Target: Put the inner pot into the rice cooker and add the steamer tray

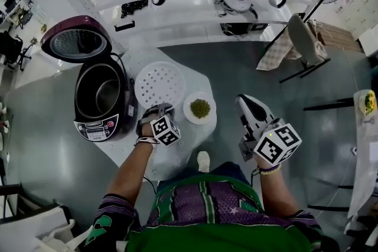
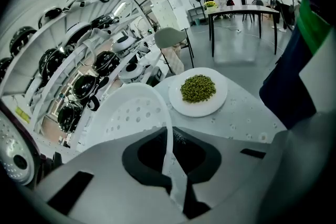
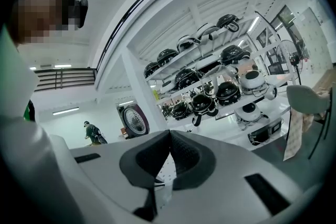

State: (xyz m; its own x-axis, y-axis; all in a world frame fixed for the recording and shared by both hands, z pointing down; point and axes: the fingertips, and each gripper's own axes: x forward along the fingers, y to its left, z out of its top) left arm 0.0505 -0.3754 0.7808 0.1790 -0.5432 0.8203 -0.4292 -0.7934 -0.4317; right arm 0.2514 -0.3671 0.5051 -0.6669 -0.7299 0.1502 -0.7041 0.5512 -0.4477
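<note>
With the inner pot [image 1: 98,91] seated in the open rice cooker [image 1: 88,127], the left hand-held gripper [image 1: 156,111] clamps the near rim of the steamer tray [image 1: 159,82] just right of it, a leftward carry over the pot likely next; the right hand-held gripper [image 1: 250,110] hangs closed, empty.

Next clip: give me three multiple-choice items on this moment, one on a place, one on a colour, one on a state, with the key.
1. Where is the plate of peas?
A. on the tray
B. right of the tray
C. left of the tray

2. What colour is the tray?
A. black
B. white
C. purple

3. How is the left gripper?
A. open over the plate
B. shut on nothing
C. shut on the tray's rim

Key: 1 B, the head view shows the plate beside the tray on its right; 2 B, the tray is white in both views; 3 C, the left gripper view shows the rim pinched between the jaws.
</note>
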